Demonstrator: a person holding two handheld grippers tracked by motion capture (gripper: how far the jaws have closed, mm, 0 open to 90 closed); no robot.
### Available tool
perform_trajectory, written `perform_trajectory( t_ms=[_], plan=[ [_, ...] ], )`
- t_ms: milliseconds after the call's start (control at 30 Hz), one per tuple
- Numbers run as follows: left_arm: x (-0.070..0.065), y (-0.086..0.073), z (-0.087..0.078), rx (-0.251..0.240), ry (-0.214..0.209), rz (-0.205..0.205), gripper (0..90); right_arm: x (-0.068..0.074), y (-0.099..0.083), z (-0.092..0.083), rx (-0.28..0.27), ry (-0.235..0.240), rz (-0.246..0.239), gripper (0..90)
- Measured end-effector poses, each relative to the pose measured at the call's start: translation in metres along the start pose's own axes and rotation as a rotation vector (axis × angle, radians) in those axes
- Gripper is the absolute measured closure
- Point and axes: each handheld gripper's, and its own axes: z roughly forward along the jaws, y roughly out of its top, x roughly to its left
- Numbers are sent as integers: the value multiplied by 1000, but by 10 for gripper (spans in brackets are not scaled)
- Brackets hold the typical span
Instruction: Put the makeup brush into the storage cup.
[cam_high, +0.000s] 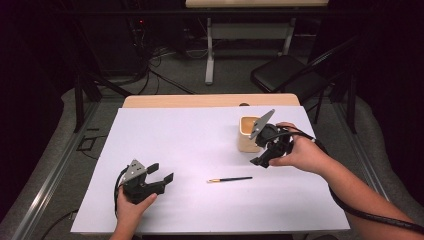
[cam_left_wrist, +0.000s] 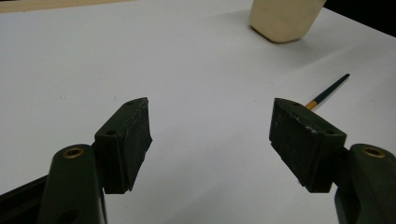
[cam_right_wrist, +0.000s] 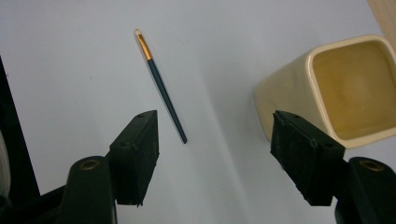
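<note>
Items I logged: left hand-held gripper (cam_high: 161, 171), jaws apart, empty. Right hand-held gripper (cam_high: 262, 159), jaws apart, empty, beside cream cup (cam_high: 246, 134). Paintbrush (cam_high: 230, 179) lay flat on white bench (cam_high: 200, 145), between both grippers.

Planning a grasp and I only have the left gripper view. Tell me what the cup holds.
Observer: The cup looks empty in the right gripper view.
Operator: Give me the brush's bristle end.
Observer: The brush lies flat, its pale tip toward the left gripper.
Operator: Report the right gripper.
Observer: The right gripper is open, right beside the cup, holding nothing.
</note>
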Motion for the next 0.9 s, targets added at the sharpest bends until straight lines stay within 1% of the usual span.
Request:
perform_trajectory(
  t_ms=[33,100,200,267,300,333,367,400,467,567,600,633,667,767,833,900],
  plan=[
    [0,0,0,0,0,0,292,0,0,0,0,0,0,322],
    [0,0,0,0,-4,-1,292,1,9,5,32,9,-35,322],
    [0,0,1,0,-5,0,292,3,18,12,55,27,-56,319],
    [0,0,1,0,-6,0,292,3,20,15,55,35,-61,317],
    [1,0,0,0,-6,0,292,4,23,17,70,35,-75,315],
    [1,0,0,0,-7,-2,292,5,27,21,82,46,-79,314],
    [1,0,0,0,-7,-2,292,5,27,21,82,46,-79,314],
    [1,0,0,0,-8,-3,292,6,29,23,96,49,-85,314],
    [1,0,0,-1,-8,-2,292,7,32,27,90,58,-102,314],
    [1,0,1,-1,-9,-3,292,8,37,32,105,65,-124,315],
    [1,0,1,1,-8,-3,292,8,39,34,97,72,-134,318],
    [1,0,1,1,-8,-3,292,8,39,34,97,72,-134,318],
    [1,0,1,1,-8,-1,292,8,42,36,105,76,-146,327],
    [1,0,1,2,-8,-1,292,9,46,37,111,79,-147,339],
    [1,0,1,1,-8,-3,292,9,49,39,106,83,-170,344],
    [1,0,1,0,-10,-5,292,12,55,40,118,78,-187,360]
  ],
)
